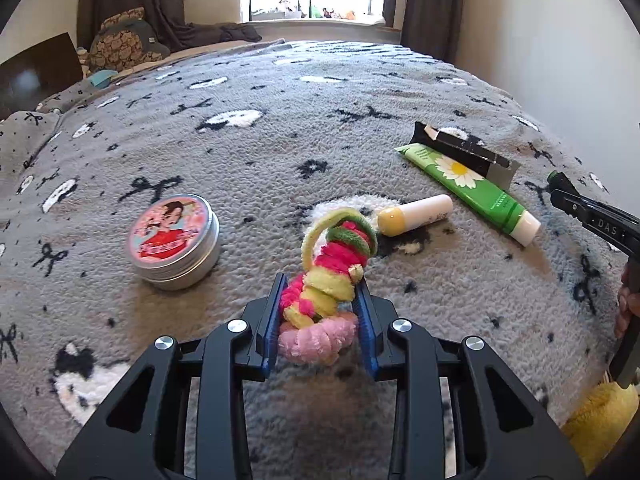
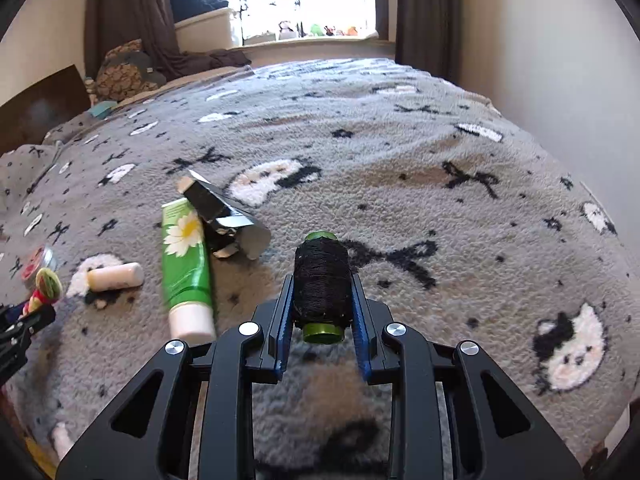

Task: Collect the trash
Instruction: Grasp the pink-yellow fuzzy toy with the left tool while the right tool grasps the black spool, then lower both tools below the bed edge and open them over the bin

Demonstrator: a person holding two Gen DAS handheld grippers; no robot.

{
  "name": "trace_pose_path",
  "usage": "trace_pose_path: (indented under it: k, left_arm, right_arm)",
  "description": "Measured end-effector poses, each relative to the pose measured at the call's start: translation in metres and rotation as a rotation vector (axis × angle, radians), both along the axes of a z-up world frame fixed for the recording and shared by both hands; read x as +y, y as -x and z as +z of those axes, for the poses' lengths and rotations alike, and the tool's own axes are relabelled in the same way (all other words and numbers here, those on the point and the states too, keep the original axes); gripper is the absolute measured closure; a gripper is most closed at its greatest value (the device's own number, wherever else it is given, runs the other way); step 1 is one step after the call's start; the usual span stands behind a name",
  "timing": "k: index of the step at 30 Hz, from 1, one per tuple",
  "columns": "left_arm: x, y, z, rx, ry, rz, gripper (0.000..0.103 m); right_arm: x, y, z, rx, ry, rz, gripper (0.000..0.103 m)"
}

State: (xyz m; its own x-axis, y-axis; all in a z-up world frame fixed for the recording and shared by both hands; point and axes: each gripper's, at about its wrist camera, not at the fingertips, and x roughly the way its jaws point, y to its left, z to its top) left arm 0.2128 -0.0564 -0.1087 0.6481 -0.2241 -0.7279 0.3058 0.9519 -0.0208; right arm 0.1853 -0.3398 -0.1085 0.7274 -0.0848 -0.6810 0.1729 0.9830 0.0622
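Note:
A bundle of fluffy hair ties [image 1: 326,280], pink, yellow and green, sits between the blue pads of my left gripper [image 1: 320,280], which is shut on it just above the grey blanket [image 1: 280,128]. In the right wrist view my right gripper [image 2: 322,282] is shut on a spool of black thread [image 2: 322,280] with green ends. The hair ties [image 2: 42,290] and the left gripper's tip show at that view's left edge. The right gripper [image 1: 560,188] enters the left wrist view from the right edge.
On the blanket lie a round tin with a pink picture lid [image 1: 174,240], a white and yellow lip balm stick [image 1: 414,214], a green daisy tube [image 1: 468,186] and a torn black carton [image 1: 464,150]. Pillows and clothes sit at the far left; a wall runs along the right.

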Motion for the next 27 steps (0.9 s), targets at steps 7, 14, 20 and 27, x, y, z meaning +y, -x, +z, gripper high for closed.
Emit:
trace_pose_path:
  k: [7,14,20,27]
  left_arm:
    - [0.009,0.046,0.024,-0.044,0.013,-0.021,0.072]
    - [0.017,0.093,0.034,-0.07,0.015,-0.044,0.072]
    - [0.02,0.135,0.036,-0.085,0.02,-0.082,0.072]
    - [0.028,0.178,0.023,-0.08,0.008,-0.112,0.072]
  right_arm:
    - [0.028,0.06,0.034,-0.087,0.061,0.084,0.076]
    - [0.055,0.113,0.048,-0.117,0.056,0.19,0.076]
    - [0.077,0.155,0.049,-0.138,0.026,0.268,0.076]
    - [0.106,0.191,0.033,-0.121,0.008,0.328,0.076]
